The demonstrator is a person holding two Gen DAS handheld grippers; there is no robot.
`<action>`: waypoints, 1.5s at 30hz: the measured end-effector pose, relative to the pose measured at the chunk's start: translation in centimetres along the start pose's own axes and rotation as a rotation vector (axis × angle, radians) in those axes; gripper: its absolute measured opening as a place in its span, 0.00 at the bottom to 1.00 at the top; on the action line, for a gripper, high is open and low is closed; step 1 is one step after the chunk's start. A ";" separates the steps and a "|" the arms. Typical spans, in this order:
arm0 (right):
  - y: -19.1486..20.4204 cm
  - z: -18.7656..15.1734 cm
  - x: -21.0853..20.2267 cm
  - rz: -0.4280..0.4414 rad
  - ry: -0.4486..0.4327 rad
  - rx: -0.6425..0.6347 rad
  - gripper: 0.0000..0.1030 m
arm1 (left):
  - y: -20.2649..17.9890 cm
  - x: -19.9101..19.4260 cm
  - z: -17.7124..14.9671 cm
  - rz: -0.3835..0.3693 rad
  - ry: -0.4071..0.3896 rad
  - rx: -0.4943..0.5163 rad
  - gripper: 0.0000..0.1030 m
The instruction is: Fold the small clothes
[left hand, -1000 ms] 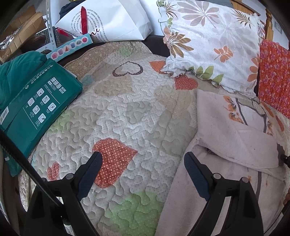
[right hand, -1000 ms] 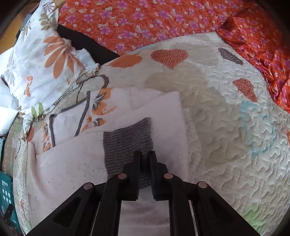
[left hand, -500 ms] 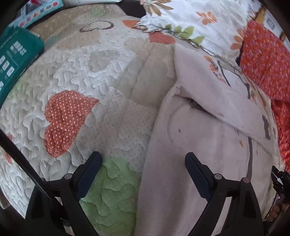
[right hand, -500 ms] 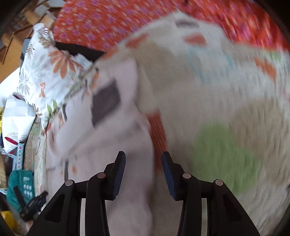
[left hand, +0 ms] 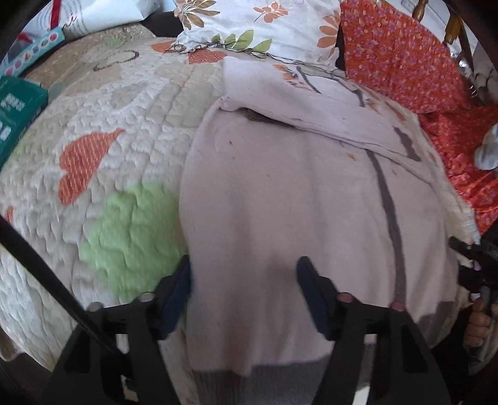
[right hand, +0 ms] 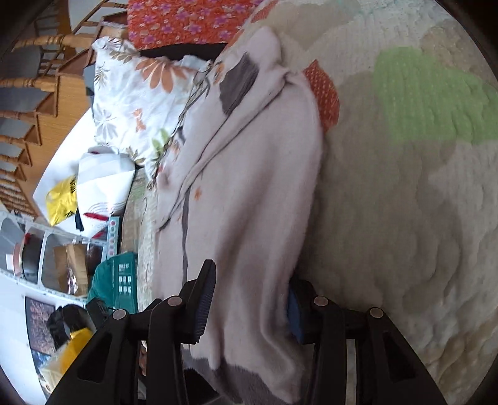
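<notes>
Now both grippers are taking the near hem of the pale pink garment (left hand: 280, 193), lying on the quilt (left hand: 102, 131). Left gripper (left hand: 244, 294) is closing astride its edge; right gripper (right hand: 249, 307) seemingly pinching it. Grab both layers evenly.

A home bedroom: a bed under a quilted coverlet (left hand: 118, 131) patched with hearts, a floral pillow (left hand: 264, 25) at twelve o'clock, an orange flowered blanket (left hand: 401, 53) at two o'clock, and wooden railings (right hand: 28, 81) beside cluttered storage shelves (right hand: 46, 255).
</notes>
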State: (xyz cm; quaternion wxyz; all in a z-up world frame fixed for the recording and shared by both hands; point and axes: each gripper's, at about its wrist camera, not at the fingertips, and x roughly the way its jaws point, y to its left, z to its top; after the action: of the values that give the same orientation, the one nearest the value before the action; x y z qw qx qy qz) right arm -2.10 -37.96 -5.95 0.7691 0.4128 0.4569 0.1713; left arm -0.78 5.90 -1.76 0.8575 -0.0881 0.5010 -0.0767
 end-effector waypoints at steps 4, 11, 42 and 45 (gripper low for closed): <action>0.1 -1.3 0.0 0.031 0.036 -0.009 0.44 | 1.2 -0.8 -1.9 -0.107 0.025 -0.110 0.38; -0.4 -3.8 0.1 0.091 0.111 -0.028 0.43 | 2.7 -1.4 -5.6 -0.226 0.058 -0.288 0.37; -1.2 -11.0 -7.3 0.037 0.145 -0.171 0.04 | 1.2 -9.4 -11.1 -0.244 -0.061 -0.346 0.06; -2.0 -11.6 -7.6 0.015 0.163 -0.172 0.04 | 0.4 -9.1 -12.0 -0.206 -0.051 -0.320 0.06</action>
State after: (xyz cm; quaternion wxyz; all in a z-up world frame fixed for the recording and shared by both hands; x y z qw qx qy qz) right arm -16.13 -38.48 -6.02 0.7605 0.3334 0.4985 0.2487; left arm -15.67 7.42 0.09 0.8326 -0.2761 0.4733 -0.0809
